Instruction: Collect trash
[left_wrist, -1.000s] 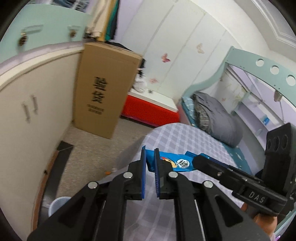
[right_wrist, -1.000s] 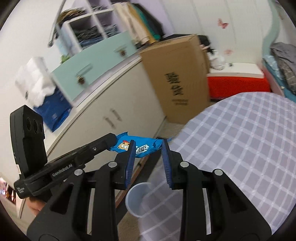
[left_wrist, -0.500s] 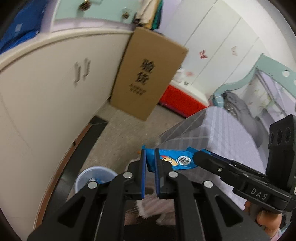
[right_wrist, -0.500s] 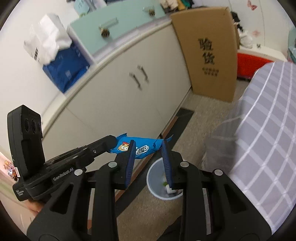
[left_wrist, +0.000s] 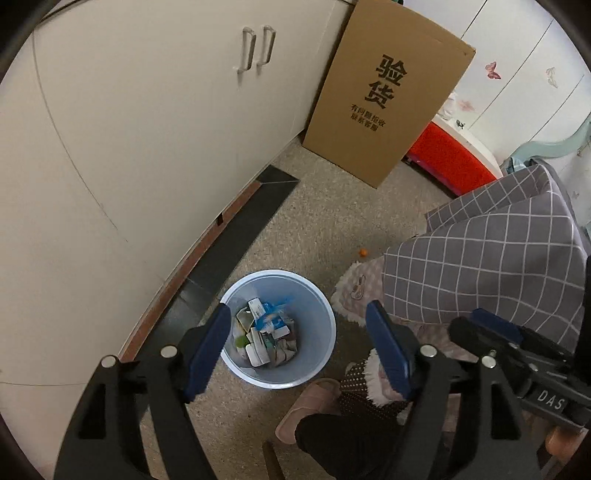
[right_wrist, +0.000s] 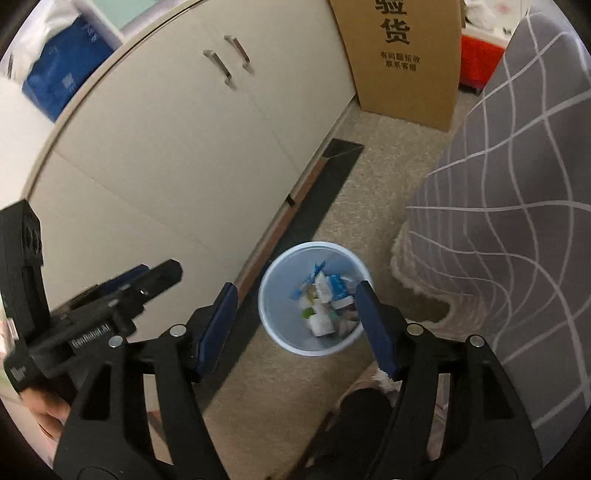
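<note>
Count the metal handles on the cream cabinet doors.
2: both metal bar handles sit side by side, left handle and right handle, high on the cream cabinet. Others may lie outside view.

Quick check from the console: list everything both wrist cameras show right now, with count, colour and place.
bin: one, pale blue, on the floor by the cabinet
wrappers: several, blue and white, inside the bin
cabinet: one, cream, two handles, along the left
cardboard box: one, brown, standing against the cabinet
checked cover: one, grey, right
red box: one, behind the cardboard box
slipper: one, pink, on the person's foot
left gripper: jaws opening, nothing between
right gripper: jaws opening, nothing between
</note>
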